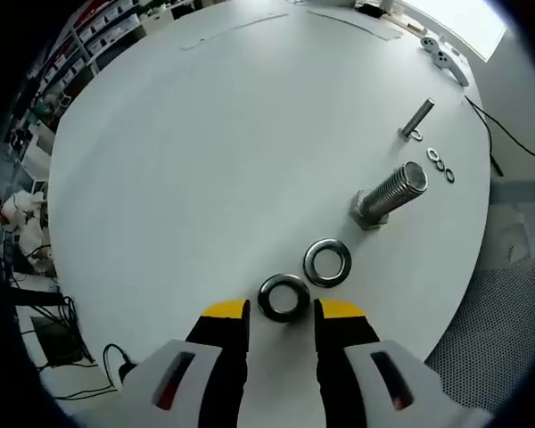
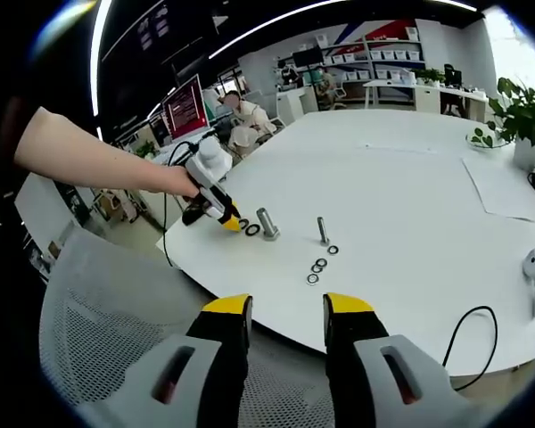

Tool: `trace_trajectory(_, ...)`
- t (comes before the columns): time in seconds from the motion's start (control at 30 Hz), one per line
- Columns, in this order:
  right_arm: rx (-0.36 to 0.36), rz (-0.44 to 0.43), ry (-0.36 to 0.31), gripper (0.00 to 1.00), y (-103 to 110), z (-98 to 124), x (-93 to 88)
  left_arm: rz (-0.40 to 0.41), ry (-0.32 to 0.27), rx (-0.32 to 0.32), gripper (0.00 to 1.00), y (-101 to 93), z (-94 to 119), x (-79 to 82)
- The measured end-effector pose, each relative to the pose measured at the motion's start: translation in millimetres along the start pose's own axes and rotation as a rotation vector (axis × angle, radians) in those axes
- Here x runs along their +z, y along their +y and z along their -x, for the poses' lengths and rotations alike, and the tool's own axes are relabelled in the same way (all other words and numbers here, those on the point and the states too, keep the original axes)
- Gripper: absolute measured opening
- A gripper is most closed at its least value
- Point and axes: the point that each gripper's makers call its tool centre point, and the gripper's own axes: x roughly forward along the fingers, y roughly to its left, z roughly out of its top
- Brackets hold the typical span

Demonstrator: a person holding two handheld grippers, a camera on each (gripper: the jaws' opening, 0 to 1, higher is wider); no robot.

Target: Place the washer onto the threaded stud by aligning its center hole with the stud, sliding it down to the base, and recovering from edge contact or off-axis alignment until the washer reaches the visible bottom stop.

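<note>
A large threaded stud [image 1: 390, 193] stands on its hex head on the white round table [image 1: 205, 152]. Two big steel washers lie in front of it. The nearer washer [image 1: 283, 297] lies flat between the yellow tips of my left gripper [image 1: 283, 310], which is open with a small gap on each side. The second washer [image 1: 327, 262] lies between that one and the stud. From the right gripper view, a person's arm holds the left gripper [image 2: 234, 224] down by the washers [image 2: 252, 230] and the stud [image 2: 267, 223]. My right gripper [image 2: 287, 308] is open and empty, off the table's near edge.
A thinner bolt [image 1: 417, 119] stands farther back with several small washers [image 1: 440, 164] beside it. A white controller [image 1: 444, 55] and a black cable [image 1: 499, 134] lie near the table edge. A grey mesh chair [image 2: 98, 312] sits below my right gripper. Paper sheets [image 2: 508, 187] and a plant [image 2: 517, 116] are far off.
</note>
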Motion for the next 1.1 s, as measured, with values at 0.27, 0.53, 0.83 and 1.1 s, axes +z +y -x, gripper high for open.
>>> trace_trajectory(0.27,-0.005,-0.001,0.001,0.34,-1.3,-0.1,0.1,-0.026,-0.018,-0.005,0.23,5.4,-0.7,5.9)
trace_trajectory(0.53,-0.006,0.002,0.009,0.33,-1.3,-0.6,-1.2,-0.031,-0.016,-0.009,0.22,7.4,-2.0,6.1)
trace_trajectory(0.83,-0.001,0.009,0.016,0.33,0.1,-0.9,-2.1,-0.023,0.009,-0.005,0.21,10.4,-5.8,2.9)
trace_trajectory(1.1,0.001,0.007,0.011,0.33,0.0,-0.4,-2.1,-0.057,0.053,-0.013,0.21,5.1,-6.9,-2.4)
